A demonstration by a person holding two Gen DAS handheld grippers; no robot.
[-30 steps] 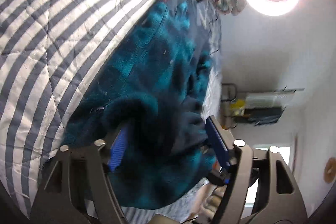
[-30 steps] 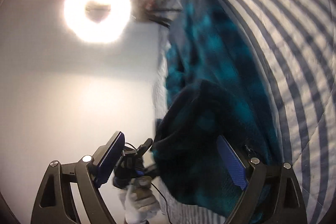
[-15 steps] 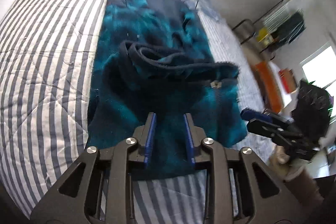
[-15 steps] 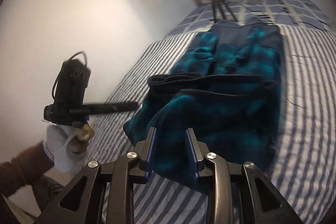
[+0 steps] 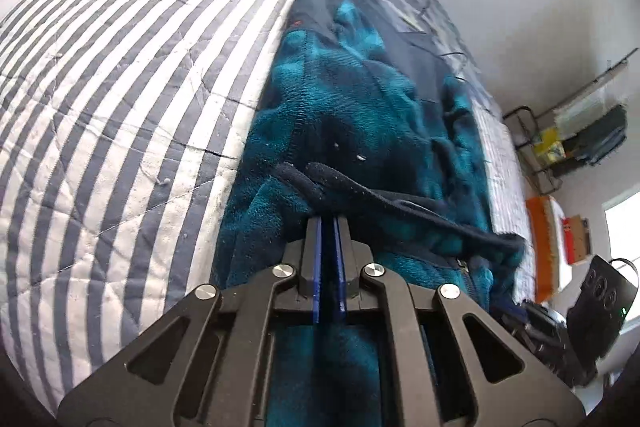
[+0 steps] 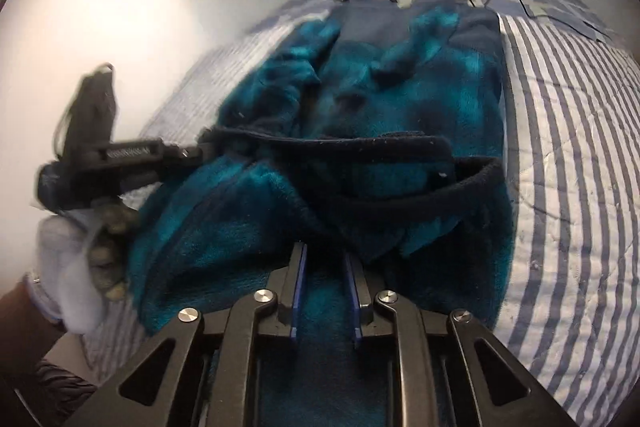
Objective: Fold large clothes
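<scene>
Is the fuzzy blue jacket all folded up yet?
Not yet. The jacket lies lengthwise on the striped blanket. Both the left gripper and the right gripper are closing on its dark hem. The folding itself is left.

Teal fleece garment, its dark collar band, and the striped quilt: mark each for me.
teal fleece garment point(image 5: 340, 115): left wrist view, on the plush body panel.
dark collar band point(image 6: 400, 143): right wrist view, on the navy edge strip stretched across.
striped quilt point(image 5: 120, 87): left wrist view, on bare striped surface beside the garment.
</scene>
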